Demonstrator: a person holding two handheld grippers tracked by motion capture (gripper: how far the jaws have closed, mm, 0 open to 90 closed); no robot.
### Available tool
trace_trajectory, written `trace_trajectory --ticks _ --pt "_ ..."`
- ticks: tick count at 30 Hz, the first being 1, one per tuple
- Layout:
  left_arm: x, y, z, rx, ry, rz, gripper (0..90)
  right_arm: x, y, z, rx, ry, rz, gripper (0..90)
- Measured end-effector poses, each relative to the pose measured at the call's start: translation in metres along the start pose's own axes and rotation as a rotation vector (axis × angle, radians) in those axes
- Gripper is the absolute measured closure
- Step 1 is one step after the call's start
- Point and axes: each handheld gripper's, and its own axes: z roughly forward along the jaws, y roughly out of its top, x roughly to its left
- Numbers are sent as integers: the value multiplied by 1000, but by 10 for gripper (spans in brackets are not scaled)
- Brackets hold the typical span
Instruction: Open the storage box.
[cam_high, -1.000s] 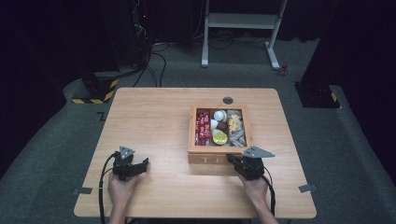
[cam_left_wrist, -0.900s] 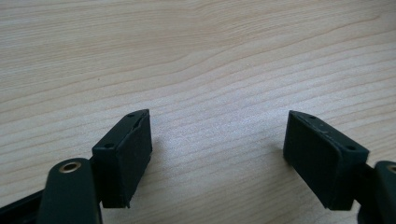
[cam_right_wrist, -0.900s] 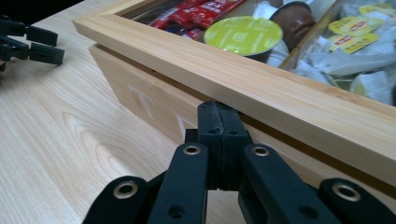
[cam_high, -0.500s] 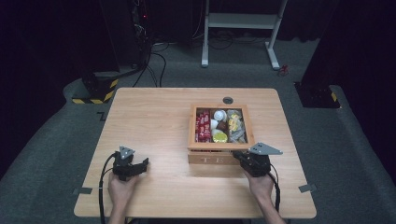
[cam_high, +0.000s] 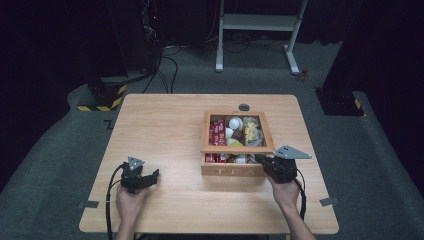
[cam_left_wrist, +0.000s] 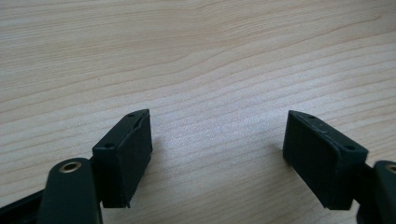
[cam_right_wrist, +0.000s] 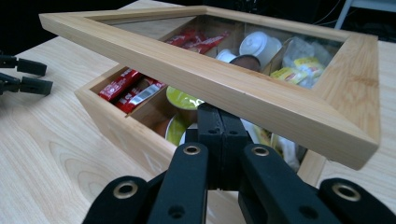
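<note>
- High view: the light wooden tea box (cam_high: 232, 170) stood right of the middle of the pale wooden table (cam_high: 165, 125), toward its near edge. Its glass-paned wooden lid (cam_high: 238, 147) was raised at the front. The right gripper (cam_high: 264, 163) sat at the box's front right corner, likely levering the lid.
- Left gripper view: the left gripper (cam_left_wrist: 217, 154) rested low over bare table, jaws wide apart and empty, apparently waiting.
- Right gripper view: the right gripper's (cam_right_wrist: 220, 135) jaws were pressed together, tips under the lid's (cam_right_wrist: 224, 77) front rail, propping it; red sachets (cam_right_wrist: 135, 88) lay exposed.

Wooden table (cam_high: 170, 125), grey carpet floor (cam_high: 60, 150), white metal stand (cam_high: 260, 22), yellow-black striped base (cam_high: 102, 95)
</note>
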Motion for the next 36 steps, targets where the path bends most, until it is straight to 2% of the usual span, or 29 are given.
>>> trace_trajectory --ticks 8,21,26,36 --pt "0 0 0 2 0 3 232 -3 10 -4 -12 -3 -11 900" --pt "0 0 1 8 -4 5 187 -12 21 -7 -23 -15 2 900" --pt "0 0 1 8 -9 5 190 -17 25 -10 -29 -20 14 900" --pt "-2 1 -1 5 -19 9 258 -26 33 -14 -30 -34 17 900"
